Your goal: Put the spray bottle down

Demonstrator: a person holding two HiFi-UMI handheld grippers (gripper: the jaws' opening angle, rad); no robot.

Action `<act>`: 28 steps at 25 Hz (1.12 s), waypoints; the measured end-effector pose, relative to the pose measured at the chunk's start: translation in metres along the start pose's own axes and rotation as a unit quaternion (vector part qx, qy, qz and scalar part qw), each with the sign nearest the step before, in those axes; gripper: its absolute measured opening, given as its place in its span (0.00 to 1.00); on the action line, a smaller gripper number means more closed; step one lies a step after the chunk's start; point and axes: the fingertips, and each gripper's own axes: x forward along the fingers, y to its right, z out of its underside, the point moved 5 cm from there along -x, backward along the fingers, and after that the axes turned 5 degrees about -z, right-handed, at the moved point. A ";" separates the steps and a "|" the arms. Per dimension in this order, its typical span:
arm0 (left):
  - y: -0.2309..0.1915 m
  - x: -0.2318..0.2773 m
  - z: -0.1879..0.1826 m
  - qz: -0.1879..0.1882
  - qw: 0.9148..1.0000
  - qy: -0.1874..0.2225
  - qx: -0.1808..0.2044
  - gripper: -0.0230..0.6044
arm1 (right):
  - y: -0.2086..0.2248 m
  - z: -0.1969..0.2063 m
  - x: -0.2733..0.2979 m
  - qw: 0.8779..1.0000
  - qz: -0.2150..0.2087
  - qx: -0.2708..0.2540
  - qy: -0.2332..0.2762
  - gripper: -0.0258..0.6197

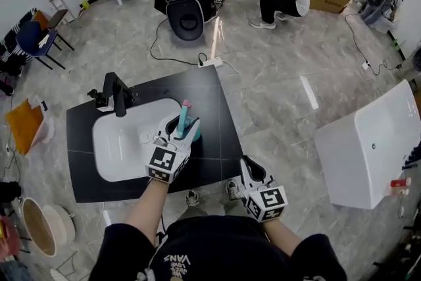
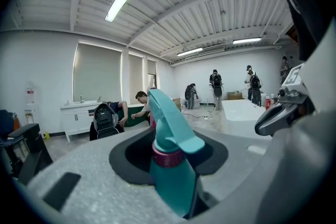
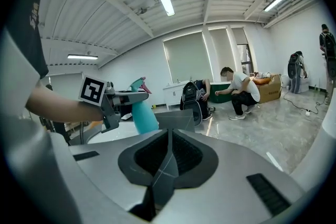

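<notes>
Both claws first: my left claw (image 1: 186,136) is closed on the spray bottle (image 1: 183,116), and my right claw (image 3: 168,136) has its jaws pressed together on nothing, low near my body and off the front edge of the desk (image 1: 217,108). On this black desk the white sink basin (image 1: 115,141) takes most of the place, with a black faucet (image 1: 119,94) at its far side, and there is free dark surface to the right of the basin. The bottle is in the air, about upright, and in the head view it is over the right rim of the basin; how high it is I cannot tell. I judge it to be a light plastic bottle, but the teal body (image 2: 174,186) is not see-through, so I cannot say how much liquid is inside. The wall looks smooth and round, so it may slip or turn between the pads, and thin plastic may give way if it is squeezed hard. The trigger head (image 2: 171,124) I would not take, because pressing it could spray. In the right gripper view my hold seems to be high, just under the magenta collar (image 2: 168,158), where the bottle is narrow and probably stiffer; I think this is a good place.
</notes>
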 end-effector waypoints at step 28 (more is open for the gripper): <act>-0.004 0.072 0.031 -0.103 0.994 -0.023 -0.026 0.30 | 0.065 -0.009 0.007 0.999 -0.024 -0.009 -0.028 0.07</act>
